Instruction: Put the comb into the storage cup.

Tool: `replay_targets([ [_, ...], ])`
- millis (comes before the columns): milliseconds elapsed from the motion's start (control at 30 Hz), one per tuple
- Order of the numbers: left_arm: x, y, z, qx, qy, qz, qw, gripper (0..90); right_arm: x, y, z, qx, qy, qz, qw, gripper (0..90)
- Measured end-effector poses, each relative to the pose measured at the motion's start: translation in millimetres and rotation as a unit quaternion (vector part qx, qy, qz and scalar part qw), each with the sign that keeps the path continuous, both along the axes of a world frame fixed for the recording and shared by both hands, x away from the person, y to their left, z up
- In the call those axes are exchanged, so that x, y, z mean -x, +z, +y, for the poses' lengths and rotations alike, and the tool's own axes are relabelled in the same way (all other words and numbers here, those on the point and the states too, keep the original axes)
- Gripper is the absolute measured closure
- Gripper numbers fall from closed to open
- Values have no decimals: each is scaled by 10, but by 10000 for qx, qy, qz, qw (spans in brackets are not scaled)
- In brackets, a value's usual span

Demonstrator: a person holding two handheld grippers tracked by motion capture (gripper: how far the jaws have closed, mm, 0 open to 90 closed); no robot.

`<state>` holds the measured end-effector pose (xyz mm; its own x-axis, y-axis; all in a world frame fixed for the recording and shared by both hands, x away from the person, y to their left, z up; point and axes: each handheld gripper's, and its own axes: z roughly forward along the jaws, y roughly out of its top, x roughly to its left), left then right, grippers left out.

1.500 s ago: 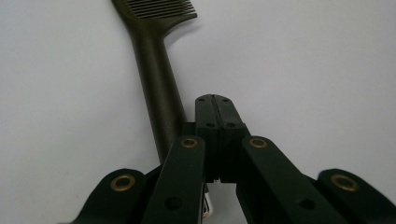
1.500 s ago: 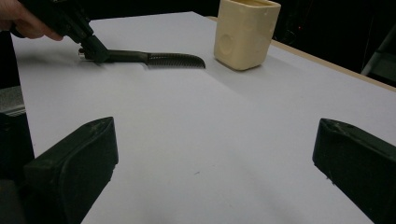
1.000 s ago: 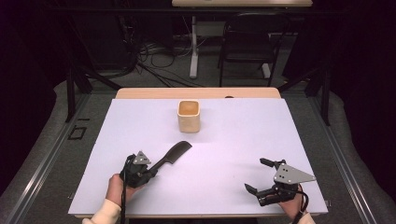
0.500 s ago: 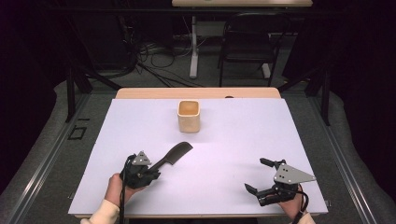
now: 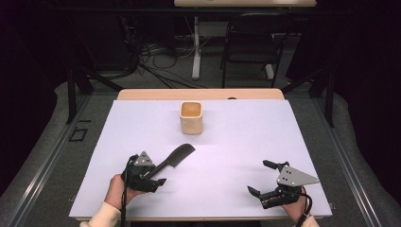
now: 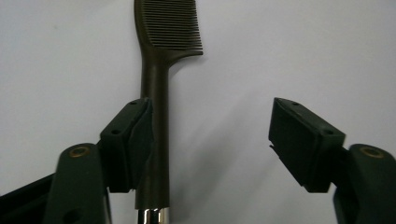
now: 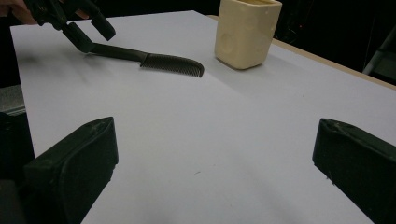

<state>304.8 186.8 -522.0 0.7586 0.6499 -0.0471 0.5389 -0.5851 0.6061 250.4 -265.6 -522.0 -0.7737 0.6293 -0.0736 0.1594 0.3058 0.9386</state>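
A dark comb [image 5: 177, 156] lies flat on the white table sheet [image 5: 246, 137], teeth end pointing toward a cream cup [image 5: 191, 117]. My left gripper [image 5: 158, 174] sits at the comb's handle end and its jaws have just been opening. In the left gripper view the comb handle [image 6: 156, 93] lies between them, right beside one pad [image 6: 140, 140], with the other pad far off, so my left gripper [image 6: 212, 135] is open. My right gripper [image 5: 257, 177] rests open near the front right corner. Nothing is between its jaws in the right gripper view [image 7: 215, 158], with comb [image 7: 154, 59] and cup [image 7: 246, 31] beyond.
The cup stands upright near the back middle of the sheet. A wooden table edge [image 5: 198, 94] runs behind the sheet. A dark chair [image 5: 250, 42] and cables lie on the floor beyond. The left gripper [image 7: 88, 30] shows at the right gripper view's far left.
The left gripper's jaws have spread apart and let go of the comb handle. The comb lies about where it was. The right gripper has not moved.
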Motion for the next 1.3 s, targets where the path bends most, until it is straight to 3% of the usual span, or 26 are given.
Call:
replay_targets([
  [200, -41, -5, -2, -166, 77, -7, 9998, 173, -2, -1, 1, 9, -3, 9, 10000, 0],
  [667, -151, -40, -37, -514, 115, 8, 9986, 13, -7, -4, 4, 21, 4, 22, 10000, 0],
  [1133, -238, -43, -125, -800, 38, 12, 9968, 0, -12, -8, 10, 24, 11, 33, 10000, 0],
  [1300, -274, -29, -129, -877, 45, 9, 9961, 42, -12, -8, 13, 23, 21, 38, 10000, 0],
])
